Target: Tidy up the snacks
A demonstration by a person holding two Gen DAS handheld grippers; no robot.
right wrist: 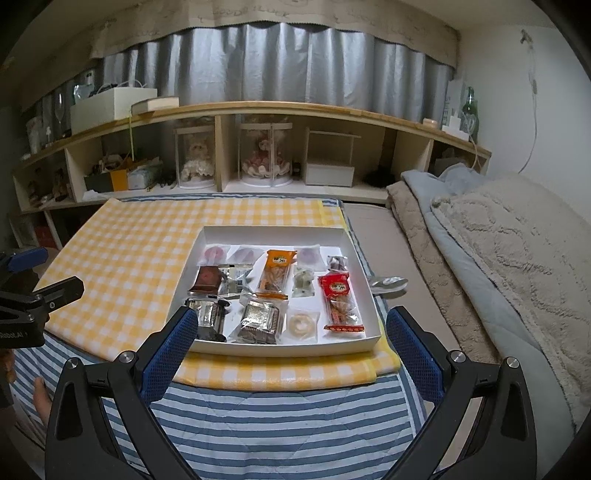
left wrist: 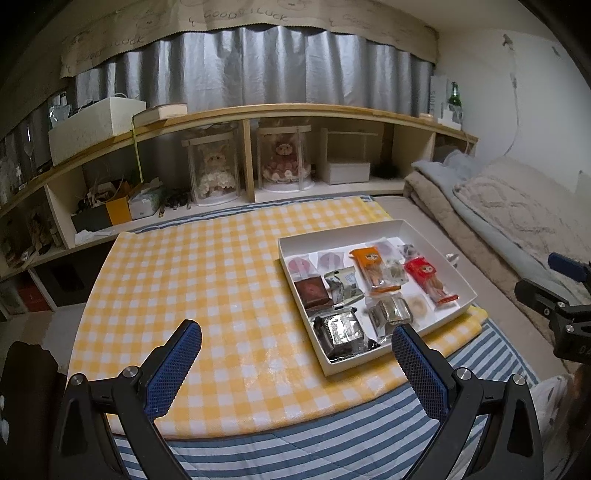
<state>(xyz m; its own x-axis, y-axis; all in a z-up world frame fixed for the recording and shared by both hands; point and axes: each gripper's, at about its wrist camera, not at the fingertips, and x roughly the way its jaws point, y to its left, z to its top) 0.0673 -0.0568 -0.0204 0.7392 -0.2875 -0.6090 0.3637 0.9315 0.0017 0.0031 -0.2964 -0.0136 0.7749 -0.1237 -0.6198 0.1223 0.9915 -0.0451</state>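
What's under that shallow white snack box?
The shallow white cardboard box rests on a yellow-and-white checked cloth, itself over a blue-striped quilt. Whatever lies beneath is covered.

Dim room with a white wall (right wrist: 517, 92). Grey curtains (right wrist: 280, 66) hang under a beige valance (left wrist: 229, 22). Below runs a long wooden shelf (right wrist: 295, 110) with cubbies. Folded blankets (right wrist: 498, 236) lie at right.
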